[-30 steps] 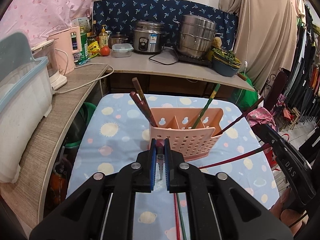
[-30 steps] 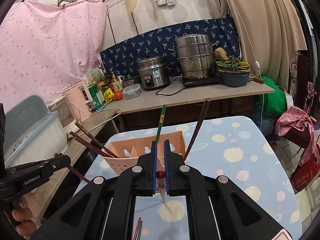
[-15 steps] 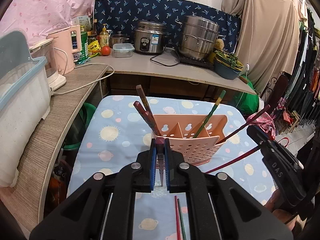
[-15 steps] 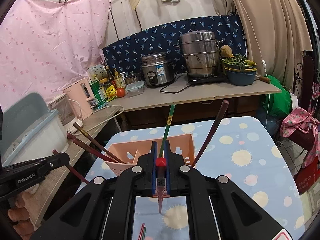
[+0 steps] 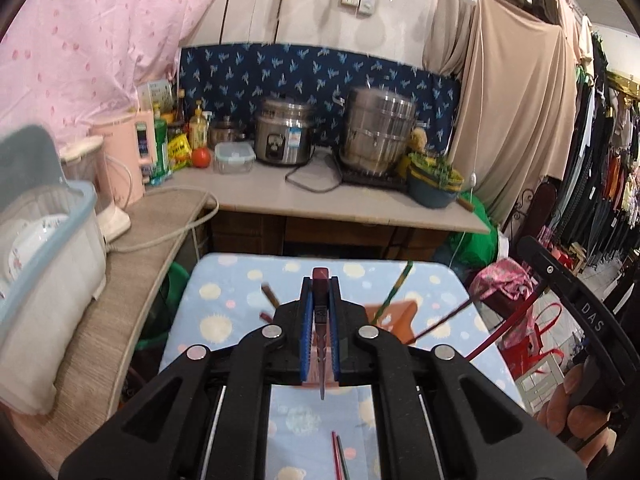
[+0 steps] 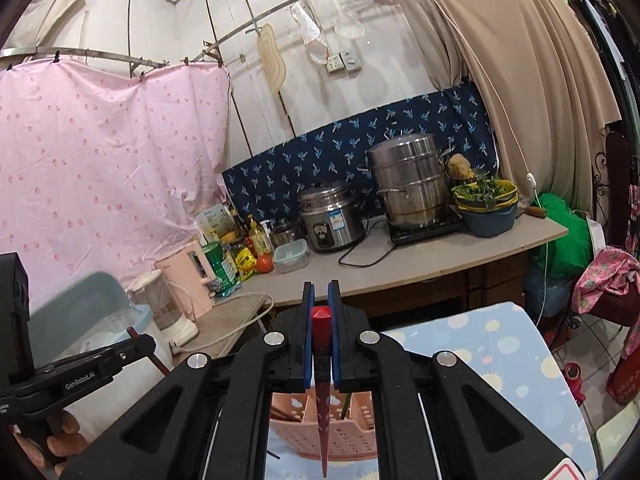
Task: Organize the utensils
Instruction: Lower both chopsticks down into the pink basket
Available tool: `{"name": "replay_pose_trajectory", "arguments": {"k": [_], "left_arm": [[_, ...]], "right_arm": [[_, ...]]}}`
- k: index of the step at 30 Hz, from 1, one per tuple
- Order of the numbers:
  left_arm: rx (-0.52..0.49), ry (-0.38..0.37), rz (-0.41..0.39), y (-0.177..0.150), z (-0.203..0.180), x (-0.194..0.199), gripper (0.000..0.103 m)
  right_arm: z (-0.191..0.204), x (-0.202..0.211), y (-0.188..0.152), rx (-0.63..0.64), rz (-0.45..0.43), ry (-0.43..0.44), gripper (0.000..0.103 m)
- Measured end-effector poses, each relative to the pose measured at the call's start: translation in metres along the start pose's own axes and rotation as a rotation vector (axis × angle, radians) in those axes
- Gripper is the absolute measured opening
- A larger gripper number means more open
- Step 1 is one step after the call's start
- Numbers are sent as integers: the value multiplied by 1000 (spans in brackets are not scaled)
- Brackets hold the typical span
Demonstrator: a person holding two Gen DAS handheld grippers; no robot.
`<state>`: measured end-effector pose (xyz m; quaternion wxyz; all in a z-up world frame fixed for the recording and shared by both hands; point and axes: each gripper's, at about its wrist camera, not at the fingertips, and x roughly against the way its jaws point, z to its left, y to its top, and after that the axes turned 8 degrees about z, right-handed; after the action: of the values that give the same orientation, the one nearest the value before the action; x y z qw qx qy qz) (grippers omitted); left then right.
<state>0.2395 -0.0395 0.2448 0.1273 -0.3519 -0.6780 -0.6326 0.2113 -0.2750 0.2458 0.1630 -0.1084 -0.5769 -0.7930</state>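
My left gripper (image 5: 320, 284) is shut on a dark red chopstick (image 5: 321, 344) held upright, tip down, over the peach perforated utensil basket (image 5: 394, 316), which the gripper body mostly hides. A green chopstick (image 5: 396, 290) and brown chopsticks (image 5: 270, 298) stick out of the basket. My right gripper (image 6: 321, 290) is shut on a bright red chopstick (image 6: 322, 380), tip down above the basket (image 6: 320, 428). Two more chopsticks (image 5: 338, 456) lie on the blue dotted tablecloth (image 5: 224, 320).
A counter (image 5: 320, 196) behind holds a rice cooker (image 5: 284, 136), steel steamer pot (image 5: 378, 136) and a bowl of greens (image 5: 434, 184). A plastic dish box (image 5: 44, 248) stands on the left shelf. The right gripper's body (image 5: 576, 304) shows at the right.
Both grippers have risen and tilted up with their chopsticks. The basket has dropped low in both views and is now largely hidden behind the gripper bodies.
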Motion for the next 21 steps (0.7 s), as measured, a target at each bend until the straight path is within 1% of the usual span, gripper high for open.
{"name": "replay_pose_trajectory", "arguments": {"k": [3,6,8,10,12,14,21], "left_arm": [[3,9,-58,21,-2,10,7],[10,20,-108,39,-2,14,7],[14,23,-131,48,-2,11,7],[19,25,-137,53,-2,5,7],[25,29,-134,56,0,-4,7],[33,32,-113,56,1,-16,7],[58,32,-41,42,13,-53,7]], "right_arm": [[1,-4,15,-11,-46,3,7],[2,-14,26,-22,-73,3,7],[2,-23,31,-28,-80,0,7],[2,-34,32,-23,-78,-12,7],[2,-47,31,-21,-62,-23,7],[0,-59,25,-21,-39,-30,7],[-12,-93,-1,-26,64,-48,7]]}}
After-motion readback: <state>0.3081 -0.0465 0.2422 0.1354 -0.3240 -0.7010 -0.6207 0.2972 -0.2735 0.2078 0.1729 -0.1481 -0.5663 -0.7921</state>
